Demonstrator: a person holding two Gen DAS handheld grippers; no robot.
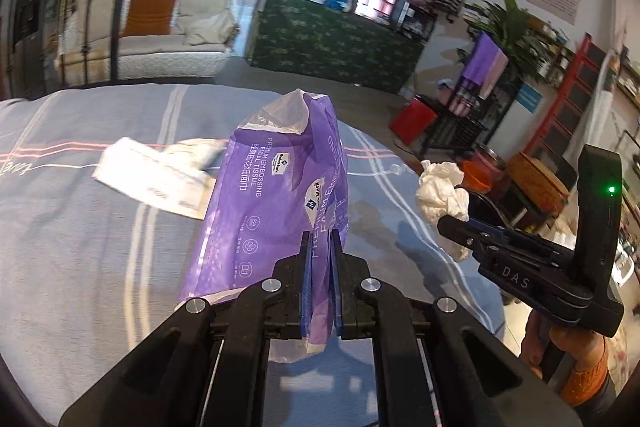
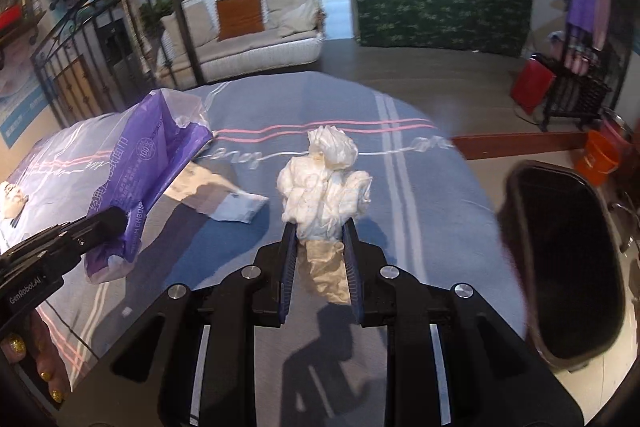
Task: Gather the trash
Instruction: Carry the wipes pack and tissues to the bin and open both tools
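1. Purple plastic makes up the empty tissue wrapper (image 1: 276, 195), which stands up between the jaws of the left gripper (image 1: 320, 239); those jaws are pressed nearly together on its lower edge, so the wrapper is held and lifted off the cloth.
2. The wrapper's torn, clear top flares open well ahead of the left jaws.
3. A crumpled white tissue wad (image 2: 324, 183) sits between the jaws of the right gripper (image 2: 320, 227); they are narrowed onto its lower part, with a tan, flattened tail of paper trailing back between the blue pads.
4. In the left wrist view the same wad shows to the right of the left jaws, clamped at the tip of the other gripper.
5. Under both grippers lies a blue-grey striped cloth (image 1: 80, 235) covering the tabletop, with pink and white lines across it.
6. A flat white paper packet (image 1: 152, 179) lies on the cloth ahead and left of the left jaws, partly hidden behind the wrapper; from the right wrist it appears left of the right jaws.
7. A dark bin (image 2: 560, 267) with an open mouth stands right of the right jaws, beyond the edge of the cloth.
8. An orange bucket (image 2: 600, 157) is on the floor further off, ahead of the bin.
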